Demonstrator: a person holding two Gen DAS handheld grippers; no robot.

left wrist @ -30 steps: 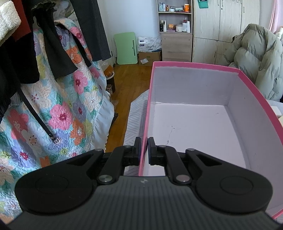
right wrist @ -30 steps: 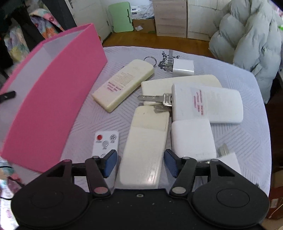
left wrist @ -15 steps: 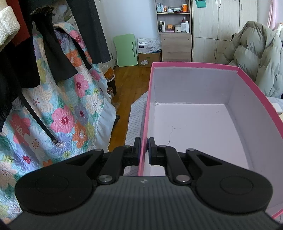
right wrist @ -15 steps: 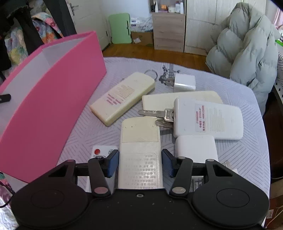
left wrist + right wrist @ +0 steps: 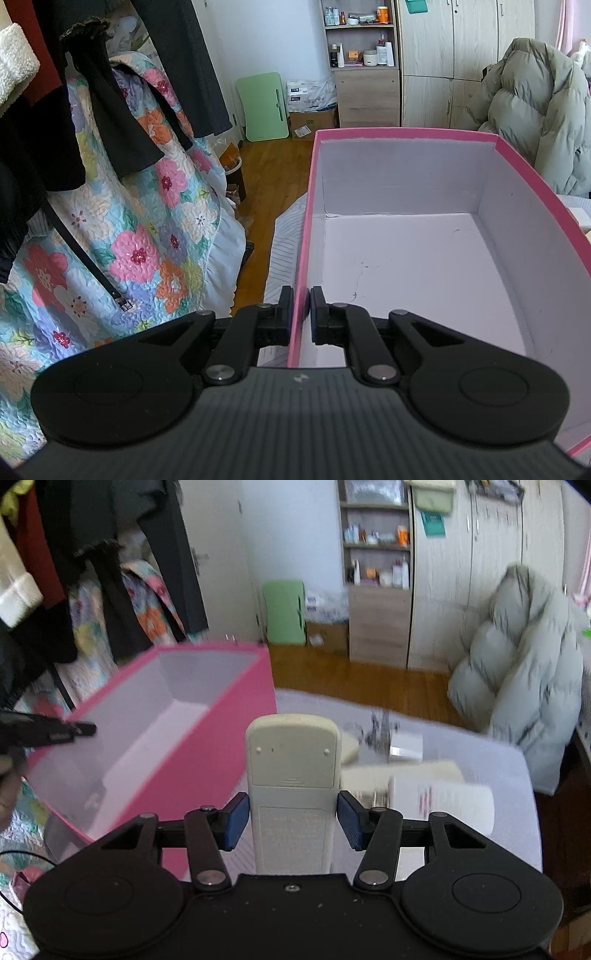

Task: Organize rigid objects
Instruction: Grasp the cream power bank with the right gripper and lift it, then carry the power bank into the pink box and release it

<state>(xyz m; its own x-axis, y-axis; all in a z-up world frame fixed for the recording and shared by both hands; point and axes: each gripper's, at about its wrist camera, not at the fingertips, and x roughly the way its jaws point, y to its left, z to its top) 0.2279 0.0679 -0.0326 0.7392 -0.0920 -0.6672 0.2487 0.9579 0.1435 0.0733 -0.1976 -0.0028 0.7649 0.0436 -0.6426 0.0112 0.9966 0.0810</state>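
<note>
A pink box (image 5: 406,133) with a white, empty inside stands at the table's left end. My left gripper (image 5: 301,295) is shut on its near left wall, one finger inside and one outside. In the right wrist view the same box (image 5: 221,768) sits to the left, tilted, and the left gripper's black finger (image 5: 55,731) shows at its rim. My right gripper (image 5: 293,812) is shut on a cream remote control (image 5: 293,753), back side up, held in the air above the table just right of the box.
More cream remotes (image 5: 439,801) and a white charger cube (image 5: 406,746) lie on the pale patterned tablecloth (image 5: 498,760). A grey puffy coat (image 5: 524,701) sits beyond the table's right. Dark hanging clothes and a floral quilt (image 5: 129,240) stand left of the box.
The right gripper closed on the cream remote and lifted it off the table, tipping its view upward. The left gripper stayed clamped on the box wall.
</note>
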